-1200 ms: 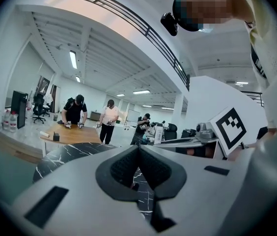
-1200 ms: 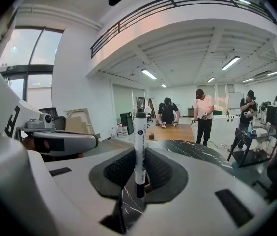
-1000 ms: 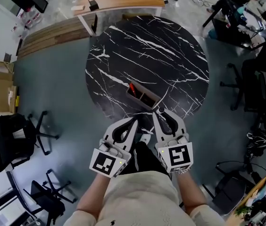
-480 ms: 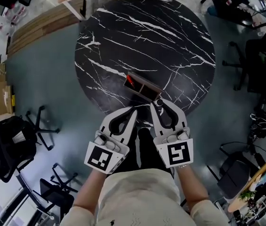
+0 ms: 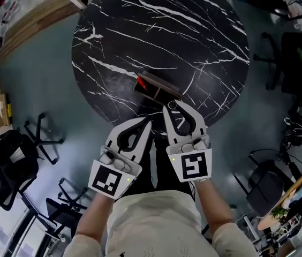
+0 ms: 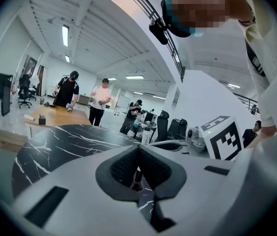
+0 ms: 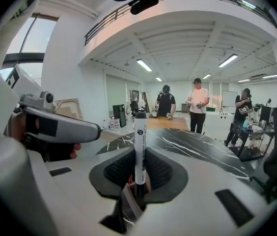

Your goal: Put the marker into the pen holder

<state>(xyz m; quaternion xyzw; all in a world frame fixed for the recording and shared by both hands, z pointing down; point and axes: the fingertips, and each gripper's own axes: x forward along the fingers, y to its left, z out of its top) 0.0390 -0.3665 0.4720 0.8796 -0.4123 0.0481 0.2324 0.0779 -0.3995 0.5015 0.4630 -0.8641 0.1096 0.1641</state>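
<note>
Marker (image 7: 139, 146) clamped upright, black marble table (image 5: 140, 36), grey floor (image 5: 44, 90)

Round black marble table (image 5: 161, 31); brown pen holder (image 5: 160, 88) near front edge.

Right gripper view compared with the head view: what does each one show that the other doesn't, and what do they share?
Only the right gripper view: the marker along its full length, standing upright and clamped in the right gripper, plus other people standing in the background. Only the head view: the pen holder seen from above, with something red at its left end, and the table's whole round outline. Both: the black marble table and the left gripper.
</note>
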